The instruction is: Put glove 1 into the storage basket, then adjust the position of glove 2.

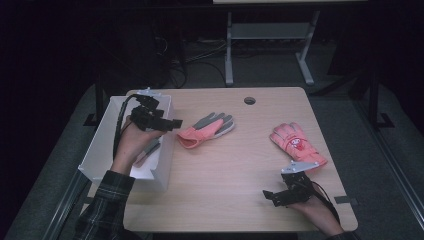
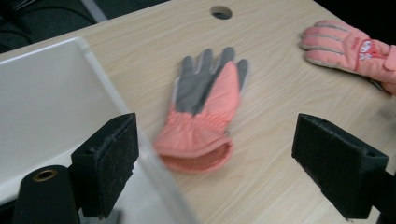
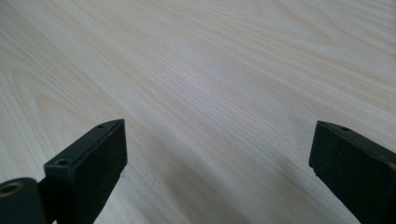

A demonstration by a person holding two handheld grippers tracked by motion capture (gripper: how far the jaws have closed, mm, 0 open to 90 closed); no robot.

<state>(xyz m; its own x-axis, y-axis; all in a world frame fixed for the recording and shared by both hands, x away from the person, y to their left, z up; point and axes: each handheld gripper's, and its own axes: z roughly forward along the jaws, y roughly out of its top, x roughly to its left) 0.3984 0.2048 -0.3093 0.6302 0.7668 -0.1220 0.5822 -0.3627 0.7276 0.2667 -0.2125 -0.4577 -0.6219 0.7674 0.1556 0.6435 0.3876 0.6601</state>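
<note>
Left tongs (image 1: 175, 123): we hold them spread wide and empty over the right wall of the white bin (image 1: 102, 131), aimed at the palm-up glove (image 1: 206, 129), presumably next for the bin. That glove lies just right of the bin, mid-tabletop; long axis slanting, cuff near-left, fingers far-right.

Right tongs (image 1: 267, 196): likewise released, idle low over bare tabletop (image 1: 225, 185) at the near right.

Second glove (image 1: 296, 143): right side, fingers far-left, cuff near-right.
</note>
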